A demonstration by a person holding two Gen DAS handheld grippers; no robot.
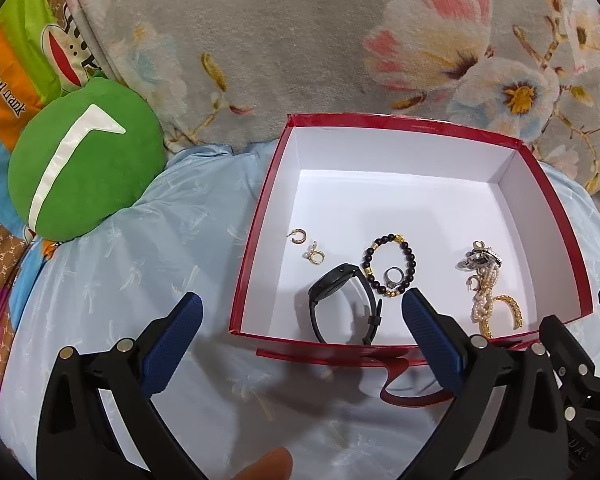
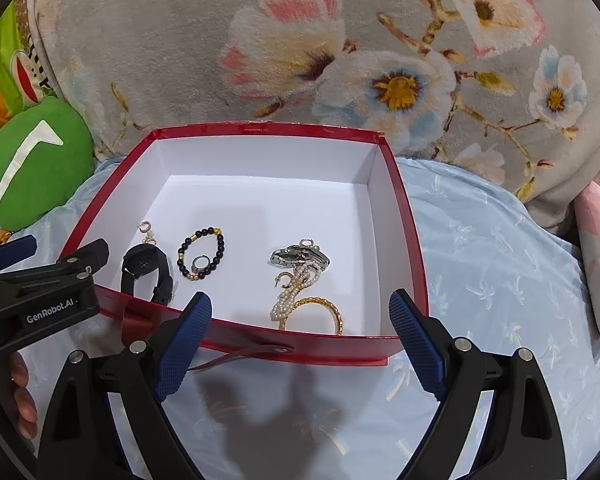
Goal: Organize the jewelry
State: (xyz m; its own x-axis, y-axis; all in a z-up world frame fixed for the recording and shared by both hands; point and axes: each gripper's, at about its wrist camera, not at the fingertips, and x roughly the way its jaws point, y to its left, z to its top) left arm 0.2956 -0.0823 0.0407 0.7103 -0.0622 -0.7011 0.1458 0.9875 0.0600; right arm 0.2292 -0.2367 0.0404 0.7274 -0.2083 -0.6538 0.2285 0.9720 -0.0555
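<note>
A red box [image 1: 260, 220] [image 2: 412, 240] with a white inside lies open on the bed. In it rest a black watch [image 1: 334, 292] [image 2: 144, 266], a black-and-gold bead bracelet [image 1: 392, 266] [image 2: 202, 254] with a silver ring [image 1: 393, 276] [image 2: 201, 263] inside its loop, gold hoop earrings [image 1: 306, 244] [image 2: 147, 230], and a tangle of a silver watch [image 2: 298, 258], pearls [image 1: 484, 296] [image 2: 296, 292] and a gold bangle [image 1: 508, 312] [image 2: 320, 312]. My left gripper [image 1: 302, 344] hangs open before the box's near left corner, holding nothing. My right gripper [image 2: 300, 344] is open at the near wall, also bare.
A green round cushion [image 1: 84, 160] [image 2: 32, 164] lies left of the box. A grey floral blanket [image 1: 300, 40] [image 2: 340, 40] rises behind it. Pale blue bedding [image 1: 120, 272] [image 2: 500, 264] surrounds the box. A red ribbon strap [image 1: 400, 376] [image 2: 240, 356] trails from the front wall. A pink item [image 2: 598, 264] sits far right.
</note>
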